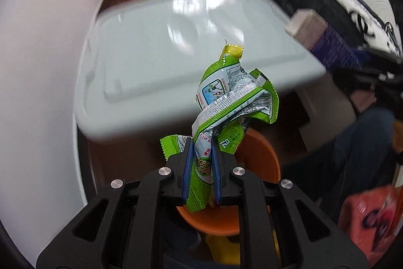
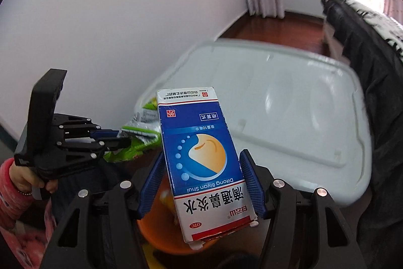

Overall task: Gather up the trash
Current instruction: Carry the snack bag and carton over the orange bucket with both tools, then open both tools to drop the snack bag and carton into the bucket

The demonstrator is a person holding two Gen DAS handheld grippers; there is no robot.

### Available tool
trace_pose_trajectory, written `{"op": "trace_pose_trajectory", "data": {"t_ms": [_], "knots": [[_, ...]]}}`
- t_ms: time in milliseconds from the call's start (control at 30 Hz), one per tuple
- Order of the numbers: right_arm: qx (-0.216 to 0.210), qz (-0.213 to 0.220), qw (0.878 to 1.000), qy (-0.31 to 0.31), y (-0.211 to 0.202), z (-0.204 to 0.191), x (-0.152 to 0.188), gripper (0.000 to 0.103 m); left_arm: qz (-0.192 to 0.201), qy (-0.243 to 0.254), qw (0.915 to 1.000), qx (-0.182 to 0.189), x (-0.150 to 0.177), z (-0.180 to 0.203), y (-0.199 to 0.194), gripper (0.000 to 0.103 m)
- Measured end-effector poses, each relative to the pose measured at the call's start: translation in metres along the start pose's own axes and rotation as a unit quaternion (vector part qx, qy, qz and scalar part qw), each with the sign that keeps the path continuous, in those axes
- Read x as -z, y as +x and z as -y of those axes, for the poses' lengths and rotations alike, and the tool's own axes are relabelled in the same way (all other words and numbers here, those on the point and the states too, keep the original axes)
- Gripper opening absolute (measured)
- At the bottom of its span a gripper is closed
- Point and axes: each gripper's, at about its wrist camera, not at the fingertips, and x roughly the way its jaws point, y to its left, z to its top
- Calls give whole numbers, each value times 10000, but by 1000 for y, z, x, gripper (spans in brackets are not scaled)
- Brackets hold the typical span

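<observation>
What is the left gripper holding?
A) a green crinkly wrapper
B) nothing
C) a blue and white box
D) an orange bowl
A: the left gripper has its blue fingers pinched on the green wrapper, while the blue and white box sits in the right gripper and the orange bowl lies below, unheld.

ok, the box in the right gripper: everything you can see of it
The medicine box is a slim cardboard carton, blue and white with an orange-and-white drop graphic, a red stripe and Chinese text reading upside down. Its near end looks torn open. It tilts slightly, clamped between the right gripper's blue pads, above the orange bin.
</observation>
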Motion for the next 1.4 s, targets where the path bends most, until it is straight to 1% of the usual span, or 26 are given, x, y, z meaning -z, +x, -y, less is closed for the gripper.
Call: {"op": "trace_pose_trajectory", "data": {"t_ms": [33, 67, 133, 233, 333, 433, 500, 667, 833, 867, 900, 933, 967, 1000, 1033, 1067, 1200, 1267, 1300, 1367, 1400], "knots": [[-5, -105, 9999, -8, 4, -3, 5, 60, -147, -35, 9999, 73, 10, 2, 8, 14], [-53, -271, 9996, 25, 11, -7, 12, 60, -378, -96, 9992, 121, 23, 3, 21, 14], [-147, -558, 9983, 109, 23, -11, 23, 60, -674, -193, 9973, 196, 41, 4, 39, 14], [-198, -1020, 9944, 215, 47, -15, 40, 60, -1062, -224, 9938, 221, 59, 8, 63, 14], [-151, -1292, 9912, 255, 65, -15, 49, 60, -1180, -147, 9928, 109, 66, 11, 74, 14], [-144, -1506, 9876, 412, 80, -7, 53, 60, -1368, -314, 9899, 207, 68, 10, 89, 14], [-150, -1646, 9849, 513, 90, -4, 57, 60, -1507, -354, 9878, 156, 74, 10, 100, 14], [-198, -1849, 9798, 743, 110, -4, 68, 60, -1763, -596, 9821, 281, 73, 7, 118, 15], [-336, -1954, 9744, 1059, 124, 3, 72, 62, -1824, -633, 9809, 240, 68, 6, 125, 17], [-313, -1956, 9740, 1096, 125, 3, 74, 63, -1825, -638, 9809, 221, 70, 5, 126, 18], [-304, -1944, 9736, 1157, 125, 5, 74, 66, -1833, -661, 9806, 208, 70, 5, 126, 19], [-274, -1934, 9733, 1205, 125, 6, 73, 75, -1841, -695, 9803, 181, 69, 4, 126, 26], [-252, -1898, 9734, 1255, 124, 7, 72, 81, -1855, -716, 9799, 181, 70, 4, 126, 31], [-239, -1803, 9742, 1335, 119, 9, 70, 82, -1864, -720, 9797, 164, 69, 5, 126, 47], [-210, -1735, 9751, 1367, 116, 10, 69, 82, -1851, -710, 9801, 117, 69, 6, 125, 66], [-133, -1634, 9767, 1383, 110, 10, 67, 84, -1780, -676, 9817, -13, 67, 8, 122, 72], [168, -1159, 9826, 1444, 80, 16, 59, 86, -1581, -699, 9849, -98, 60, 10, 112, 79], [295, -937, 9839, 1494, 68, 17, 53, 88, -1390, -777, 9871, -170, 58, 10, 103, 80], [401, -715, 9857, 1470, 56, 16, 49, 88, -1281, -823, 9882, -187, 55, 7, 98, 80], [582, -444, 9875, 1394, 41, 13, 45, 90, -1048, -872, 9904, -236, 47, 4, 86, 80], [717, -229, 9882, 1338, 29, 10, 41, 91, -906, -885, 9916, -276, 41, 2, 80, 80]]}}
